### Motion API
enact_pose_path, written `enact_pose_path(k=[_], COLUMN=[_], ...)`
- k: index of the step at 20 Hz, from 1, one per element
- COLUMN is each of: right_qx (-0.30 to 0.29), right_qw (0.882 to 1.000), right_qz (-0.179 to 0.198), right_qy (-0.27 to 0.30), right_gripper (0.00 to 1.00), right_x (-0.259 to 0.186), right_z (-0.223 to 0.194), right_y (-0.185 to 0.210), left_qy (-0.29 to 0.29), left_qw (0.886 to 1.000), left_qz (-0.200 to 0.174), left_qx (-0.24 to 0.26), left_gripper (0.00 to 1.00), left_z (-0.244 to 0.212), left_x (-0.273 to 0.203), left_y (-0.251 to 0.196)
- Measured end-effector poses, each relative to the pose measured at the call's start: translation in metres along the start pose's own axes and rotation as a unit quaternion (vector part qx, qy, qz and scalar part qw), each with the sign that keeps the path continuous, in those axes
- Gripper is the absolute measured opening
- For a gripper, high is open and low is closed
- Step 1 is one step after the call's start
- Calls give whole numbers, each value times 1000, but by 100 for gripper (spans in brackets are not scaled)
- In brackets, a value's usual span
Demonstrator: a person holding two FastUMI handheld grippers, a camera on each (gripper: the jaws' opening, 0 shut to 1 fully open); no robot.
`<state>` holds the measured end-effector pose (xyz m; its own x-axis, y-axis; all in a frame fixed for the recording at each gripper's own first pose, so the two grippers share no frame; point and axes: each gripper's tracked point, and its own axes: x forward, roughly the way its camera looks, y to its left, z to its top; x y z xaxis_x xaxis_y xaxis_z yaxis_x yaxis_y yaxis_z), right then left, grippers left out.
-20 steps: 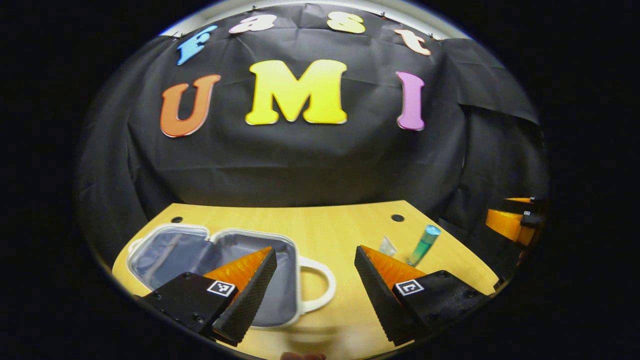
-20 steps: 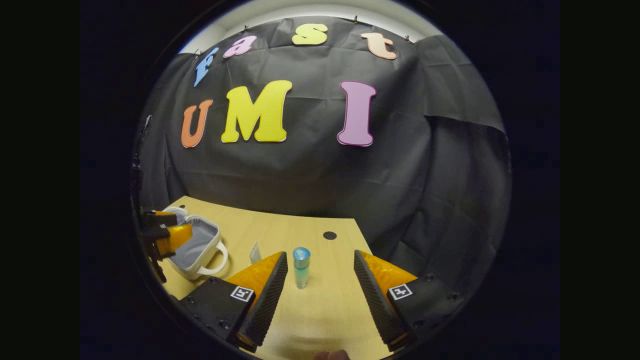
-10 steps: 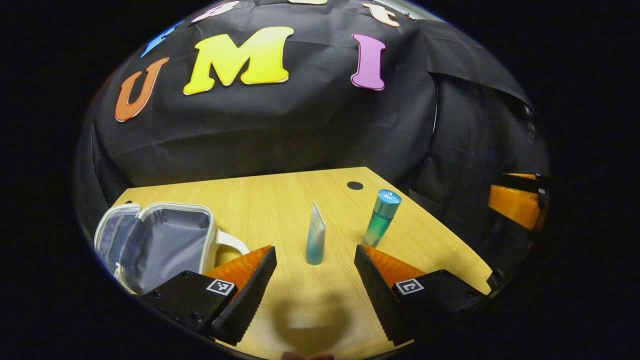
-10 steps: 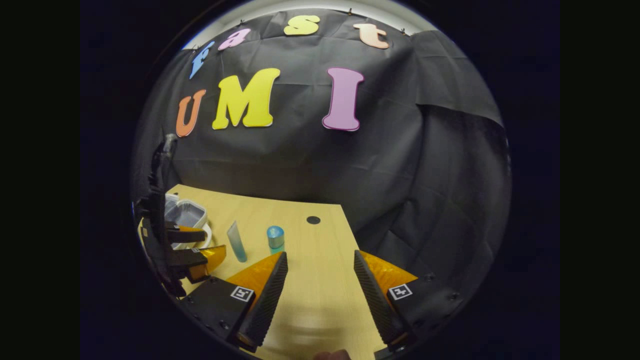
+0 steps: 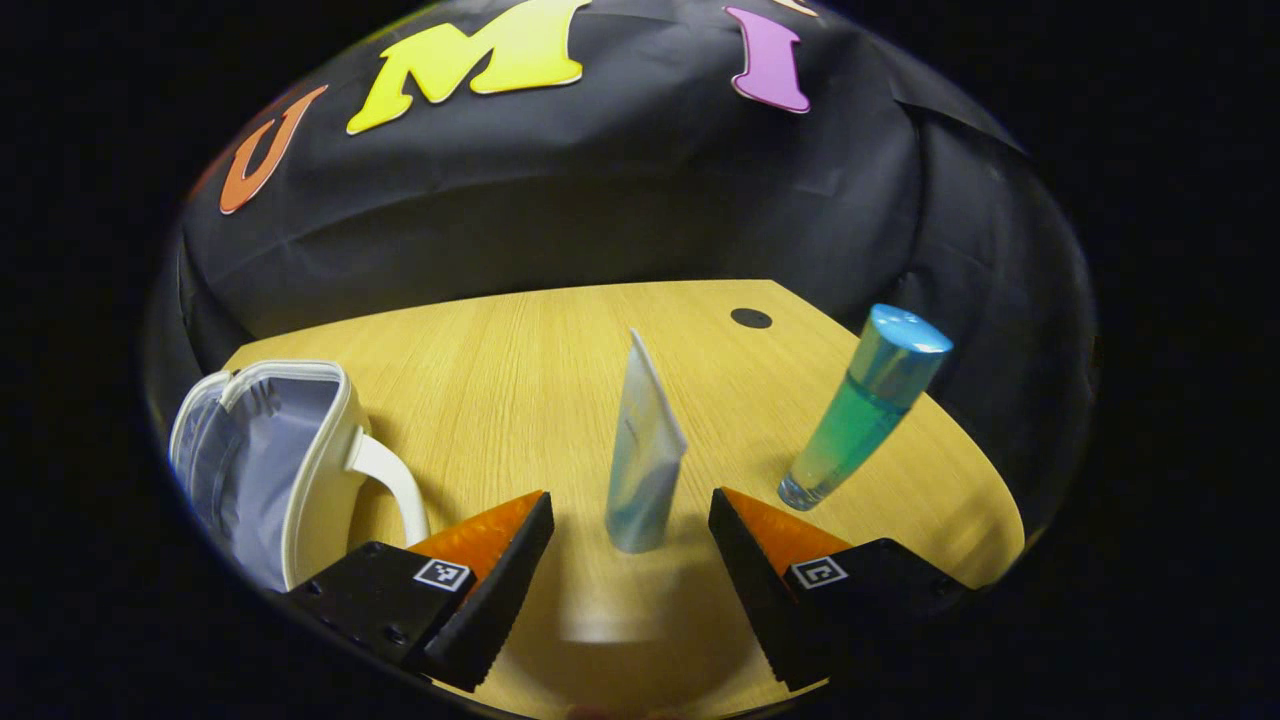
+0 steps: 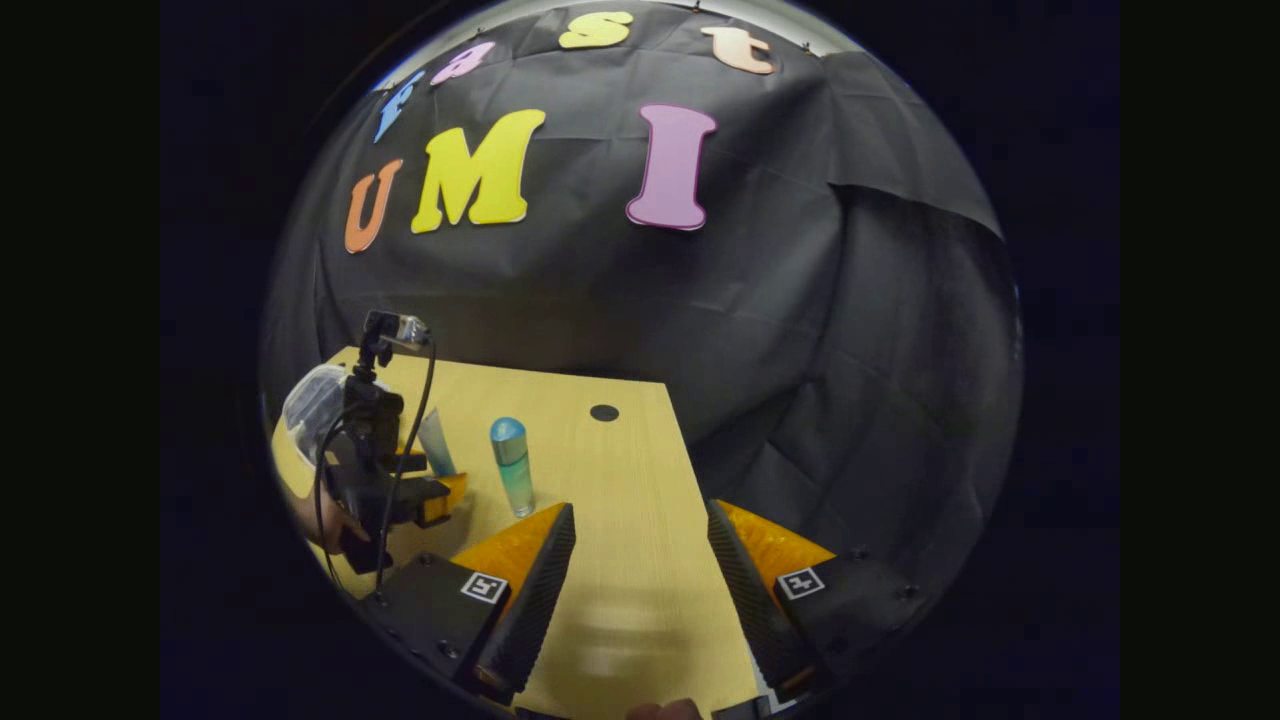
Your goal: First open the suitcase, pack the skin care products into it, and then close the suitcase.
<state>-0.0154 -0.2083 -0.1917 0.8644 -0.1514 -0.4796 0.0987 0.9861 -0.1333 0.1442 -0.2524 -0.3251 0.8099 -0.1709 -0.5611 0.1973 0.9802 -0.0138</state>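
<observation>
A pale blue tube (image 5: 645,455) stands cap-down on the wooden table (image 5: 520,350). My left gripper (image 5: 628,498) is open, and the tube's lower end sits between the fingertips without touching either. A blue-capped green bottle (image 5: 858,412) stands upright to the tube's right. The white suitcase (image 5: 265,450) lies open at the left, showing its grey lining and a handle. In the right gripper view, my right gripper (image 6: 640,507) is open and empty over bare table, with the bottle (image 6: 513,468) ahead to its left. Further left are the tube (image 6: 436,444) and the left gripper (image 6: 430,472).
A dark round hole (image 5: 750,318) marks the table's far right part. The table's right edge (image 6: 690,470) runs close beside the right gripper. A hand (image 6: 315,520) holds the left gripper, whose body and cable partly hide the suitcase (image 6: 308,400).
My left gripper swung from over the open suitcase rightward and forward to the tube, which now stands between its fingers. In the right gripper view, the bottle slid left and farther off.
</observation>
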Motion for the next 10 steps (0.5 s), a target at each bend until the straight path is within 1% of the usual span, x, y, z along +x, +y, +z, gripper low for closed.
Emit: enact_pose_path(k=[1, 2, 3, 4, 5, 6, 7, 8, 9, 10], right_qx=[4, 9, 13, 16, 17, 16, 16, 15, 12, 7], right_qw=[1000, 1000, 1000, 1000, 999, 999, 999, 998, 998, 997], right_qz=[3, 6, 12, 20, 28, 38, 46, 56, 66, 75], right_qy=[2, 4, 5, 6, 8, 11, 15, 19, 23, 25], right_gripper=[79, 78, 79, 79, 79, 78, 78, 79, 79, 79], right_x=[4, 10, 16, 22, 28, 32, 36, 39, 41, 44], right_z=[-2, -2, -2, -2, -4, -7, -9, -13, -16, -19], right_y=[-2, 0, 3, 8, 12, 17, 22, 26, 31, 37], left_qy=[1, 2, 7, 12, 17, 21, 21, 24, 26, 27], left_qw=[1000, 1000, 1000, 1000, 1000, 1000, 1000, 1000, 1000, 1000], left_qz=[5, 7, 7, 6, 3, -1, -1, 1, 5, 2], left_qx=[2, 5, 8, 9, 7, 5, 5, 6, 9, 10], left_gripper=[96, 93, 85, 82, 80, 70, 68, 64, 50, 52], left_z=[1, 1, -1, -6, -9, -12, -11, -13, -14, -14], left_x=[3, 3, 5, 7, 8, 9, 10, 13, 14, 15], left_y=[2, 3, 4, 3, 3, 0, 1, 2, 3, 3])
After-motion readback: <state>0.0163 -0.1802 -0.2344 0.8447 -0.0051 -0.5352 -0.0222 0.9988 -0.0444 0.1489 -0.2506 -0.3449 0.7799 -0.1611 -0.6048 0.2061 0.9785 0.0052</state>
